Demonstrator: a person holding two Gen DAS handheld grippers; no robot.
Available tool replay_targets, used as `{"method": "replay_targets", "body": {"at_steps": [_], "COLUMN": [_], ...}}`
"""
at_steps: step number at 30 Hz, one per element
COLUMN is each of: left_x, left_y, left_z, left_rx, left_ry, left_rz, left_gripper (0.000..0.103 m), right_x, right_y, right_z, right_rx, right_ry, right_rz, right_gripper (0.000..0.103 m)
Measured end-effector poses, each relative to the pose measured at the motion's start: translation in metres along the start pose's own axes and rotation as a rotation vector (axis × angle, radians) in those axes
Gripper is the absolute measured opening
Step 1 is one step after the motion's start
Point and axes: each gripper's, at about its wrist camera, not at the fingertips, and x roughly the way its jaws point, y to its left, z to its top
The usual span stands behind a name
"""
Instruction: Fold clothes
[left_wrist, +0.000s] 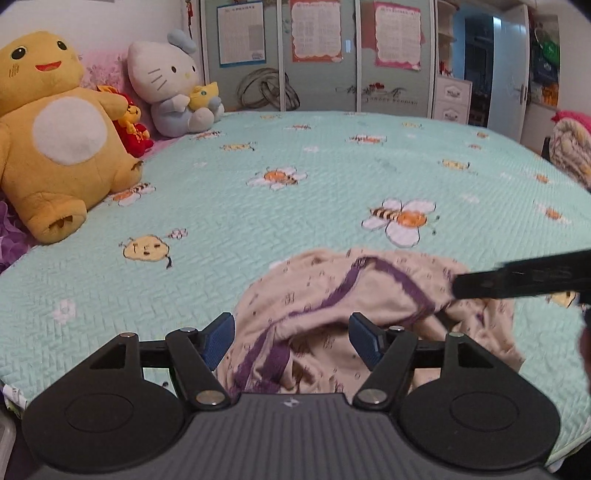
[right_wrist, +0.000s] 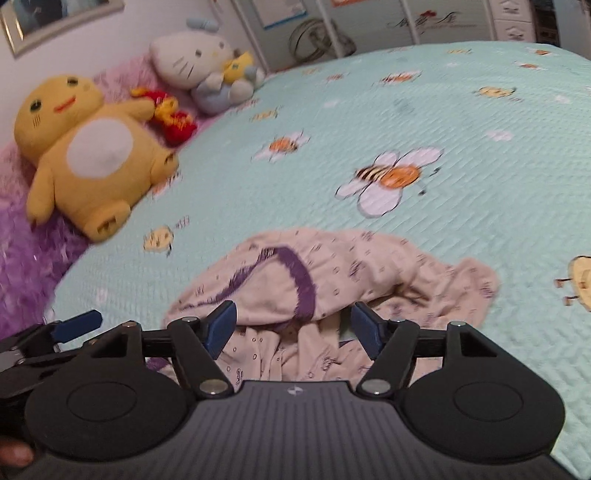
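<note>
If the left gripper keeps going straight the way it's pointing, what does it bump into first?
Most likely the garment. The open left gripper points down at the crumpled beige cloth with purple trim, which lies right ahead between its fingers on the bed. How near it is I can't tell.

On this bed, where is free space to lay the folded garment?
The bedspread lies bare beyond the crumpled beige garment, up to the wardrobe. The headboard side is crowded: yellow plush, Hello Kitty plush.

Mint bee-print bedspread (left_wrist: 332, 155), wardrobe doors (left_wrist: 317, 55) with 3 posters, white wall (left_wrist: 110, 22)
</note>
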Motion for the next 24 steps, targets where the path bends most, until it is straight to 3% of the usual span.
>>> {"method": "replay_targets", "body": {"at_steps": [4,6,8,11,20,24], "left_x": [0.016,0.023,0.030,0.040,0.045,0.042], "left_y": [0.000,0.003,0.005,0.009,0.017,0.012], "left_z": [-0.011,-0.013,-0.015,-0.016,-0.010,-0.028], "left_rx": [0.027,0.017,0.006,-0.025,-0.006,0.042], "left_ry": [0.022,0.022,0.021,0.032,0.045,0.054], "left_rz": [-0.003,-0.007,-0.011,-0.027,-0.068,-0.089], "left_gripper": [0.072,0.072,0.072,0.072,0.072,0.072], "right_x": [0.049,0.069,0.085,0.084,0.031,0.030], "right_y": [0.001,-0.003,-0.007,-0.014,-0.025,-0.024], "right_z": [-0.002,0.000,0.003,0.013,0.081,0.071], "right_rx": [-0.014,-0.003,0.011,0.035,0.110,0.132], "right_ry": [0.055,0.083,0.107,0.053,-0.218,-0.199], "right_rz": [-0.038,-0.050,-0.066,-0.051,-0.016,-0.030], "right_gripper": [0.068,0.057,0.009,0.003,0.002,0.003]}}
